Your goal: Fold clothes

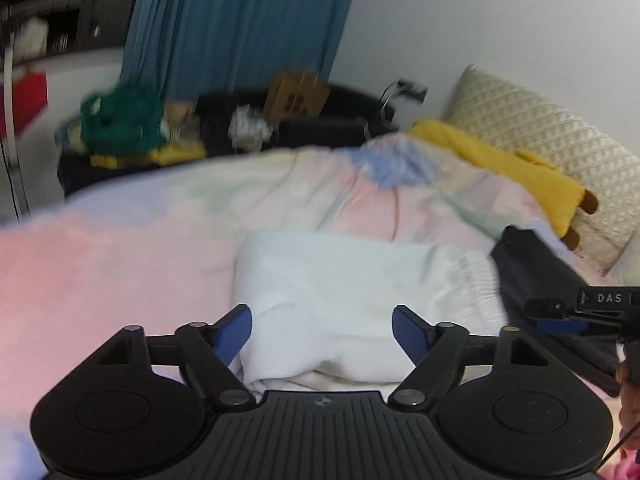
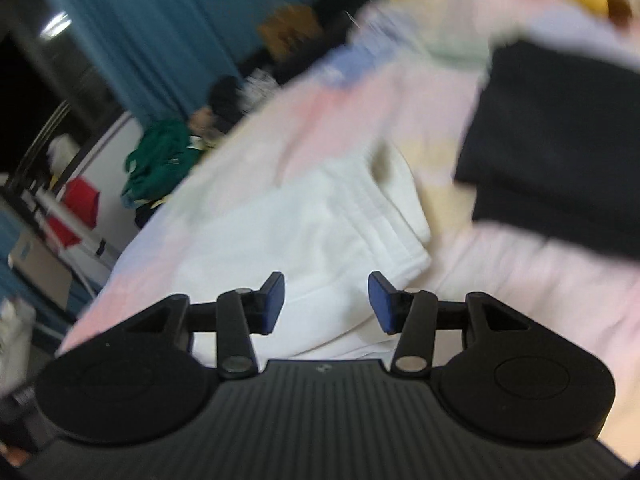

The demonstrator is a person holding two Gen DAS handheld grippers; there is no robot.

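1. Left wrist view: at far left we see a heap of green clothing [image 1: 120,120], blurred, lying before a teal pleated curtain [image 1: 240,24].
2. The bed is covered with a soft pastel bedspread [image 1: 100,248] in pink, lilac and pale green patches.
3. In the middle lies the white garment [image 1: 352,280], folded into a thick, rounded bundle of fleecy cloth with a gathered elastic band along its right side.
4. Our left gripper [image 1: 322,334] hangs just above the bundle's near edge, its blue-padded fingers spread wide, holding nothing.
5. To the right a dark folded garment [image 1: 532,272] lies touching the white one; the right gripper [image 1: 560,316] shows partly at the frame's edge, over it.
6. Beyond sit a yellow plush toy [image 1: 516,172] and a quilted cream pillow [image 1: 540,136].
7. Right wrist view: heavily blurred and tilted; the right gripper [image 2: 326,300] has its fingers apart, empty, over the white garment [image 2: 312,232].
8. The dark folded garment [image 2: 560,140] lies at right, its far edge cut off.
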